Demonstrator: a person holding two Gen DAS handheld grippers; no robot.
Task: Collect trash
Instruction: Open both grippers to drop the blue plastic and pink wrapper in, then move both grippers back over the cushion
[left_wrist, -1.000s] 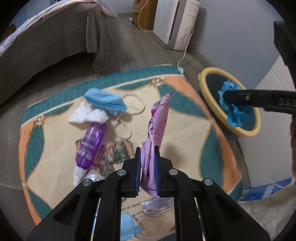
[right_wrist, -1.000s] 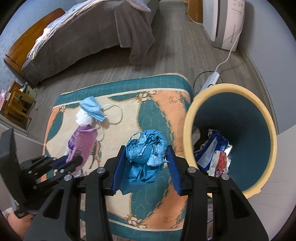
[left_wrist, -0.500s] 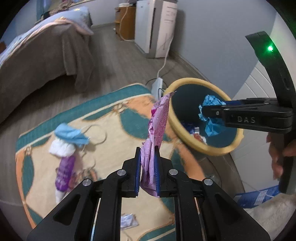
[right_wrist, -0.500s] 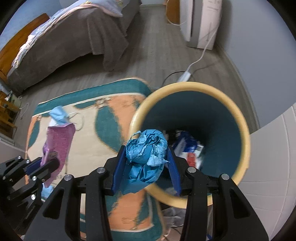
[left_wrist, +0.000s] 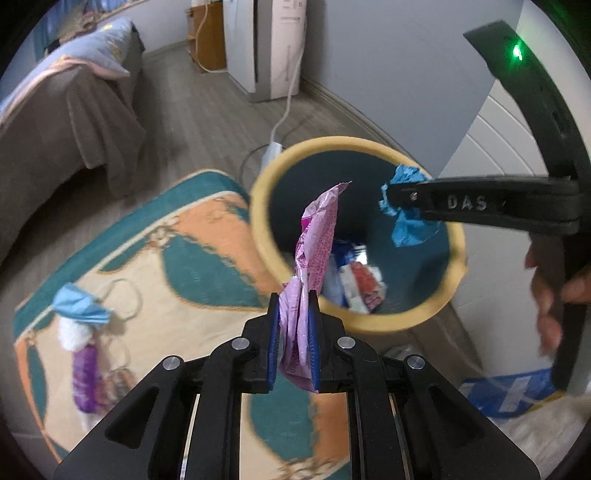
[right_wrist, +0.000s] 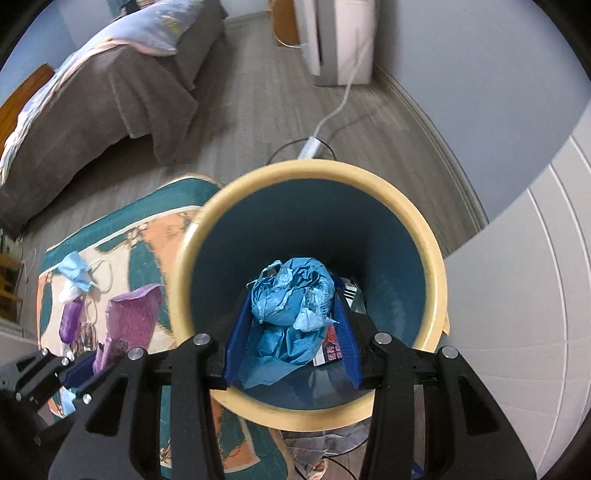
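Right gripper (right_wrist: 291, 332) clamps blue paper wad (right_wrist: 291, 295) above bin (right_wrist: 436, 266); left gripper (left_wrist: 293, 332) clamps pink wrapper (left_wrist: 319, 236). Mask (left_wrist: 79, 302) and purple bottle (left_wrist: 85, 376) remain on rug (left_wrist: 207, 273)

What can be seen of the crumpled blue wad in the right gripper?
The crumpled blue wad looks like thin, creased paper or tissue-like sheet, light to mid blue, balled up with torn, ragged edges and a loose tail hanging below. The right gripper is shut on it, its blue pads pressing on both sides. It hangs over the open mouth of the bin, a teal-lined tub with a yellow rim, above the packaging already lying inside. Nothing but the pads touches it. In the left wrist view it shows past the jaw.
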